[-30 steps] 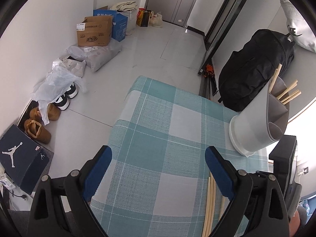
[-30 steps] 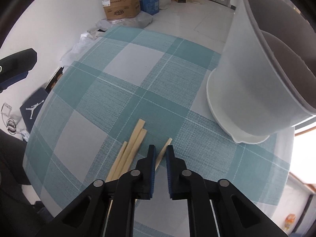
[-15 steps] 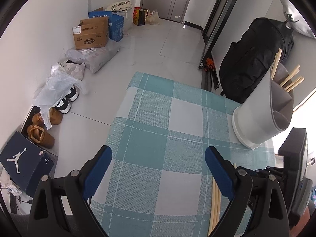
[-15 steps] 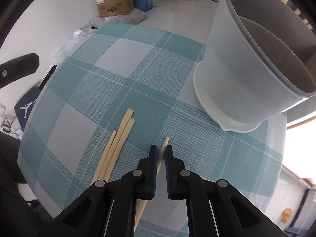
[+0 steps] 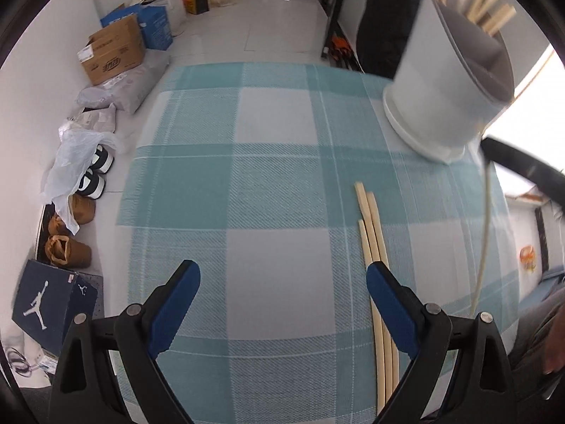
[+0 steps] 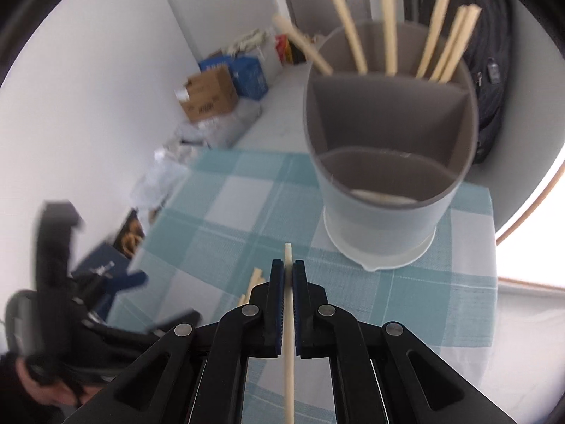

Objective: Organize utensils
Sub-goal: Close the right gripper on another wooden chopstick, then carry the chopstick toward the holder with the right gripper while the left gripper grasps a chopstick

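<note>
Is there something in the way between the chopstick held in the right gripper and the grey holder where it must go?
Nothing visible. The pale wooden chopstick in the right gripper has open air up to the grey divided utensil holder.

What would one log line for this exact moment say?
right gripper: shut on chopstick | left gripper: open, empty | loose chopsticks: on tablecloth | holder: chopsticks in back compartment

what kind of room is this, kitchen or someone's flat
Most likely a lived-in flat near its entrance, not a kitchen: shoes and a shoe box line the wall, cardboard boxes sit on the tiled floor, and a checked tablecloth covers a small table holding a utensil holder.
</note>
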`<control>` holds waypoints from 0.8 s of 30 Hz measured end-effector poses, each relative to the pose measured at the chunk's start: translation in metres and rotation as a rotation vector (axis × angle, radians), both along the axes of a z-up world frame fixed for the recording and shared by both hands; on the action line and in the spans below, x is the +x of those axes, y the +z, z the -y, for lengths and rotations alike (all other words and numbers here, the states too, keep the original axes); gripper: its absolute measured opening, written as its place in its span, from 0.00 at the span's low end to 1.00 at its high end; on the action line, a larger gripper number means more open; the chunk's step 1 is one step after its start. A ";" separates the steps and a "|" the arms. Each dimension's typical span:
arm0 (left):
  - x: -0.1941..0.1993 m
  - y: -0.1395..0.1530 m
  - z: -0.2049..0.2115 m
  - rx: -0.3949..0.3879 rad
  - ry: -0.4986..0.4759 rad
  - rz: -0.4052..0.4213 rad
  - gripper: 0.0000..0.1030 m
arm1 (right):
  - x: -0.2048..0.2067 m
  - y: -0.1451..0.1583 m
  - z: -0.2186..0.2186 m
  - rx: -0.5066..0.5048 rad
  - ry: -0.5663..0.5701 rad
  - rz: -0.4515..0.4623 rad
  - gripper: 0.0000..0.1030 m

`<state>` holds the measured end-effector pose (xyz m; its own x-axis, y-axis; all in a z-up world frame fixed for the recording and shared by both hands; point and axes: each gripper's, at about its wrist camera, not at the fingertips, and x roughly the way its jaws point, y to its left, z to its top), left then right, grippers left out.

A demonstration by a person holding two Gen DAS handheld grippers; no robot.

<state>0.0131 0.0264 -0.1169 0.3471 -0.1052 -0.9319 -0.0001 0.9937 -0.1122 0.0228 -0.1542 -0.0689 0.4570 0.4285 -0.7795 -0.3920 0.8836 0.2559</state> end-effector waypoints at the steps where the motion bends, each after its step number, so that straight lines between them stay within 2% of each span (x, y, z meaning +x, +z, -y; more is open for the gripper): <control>1: -0.001 -0.002 0.003 0.013 -0.013 -0.004 0.90 | -0.001 0.006 0.003 0.024 -0.010 0.015 0.03; 4: -0.003 -0.008 0.010 0.057 -0.033 -0.023 0.90 | -0.002 0.020 0.011 0.067 -0.041 0.064 0.03; 12: -0.003 -0.011 0.008 0.032 -0.010 -0.047 0.90 | -0.004 0.042 0.024 0.139 -0.070 0.102 0.03; 24: 0.007 -0.015 0.016 0.041 0.034 -0.097 0.92 | -0.010 0.044 0.027 0.155 -0.062 0.130 0.03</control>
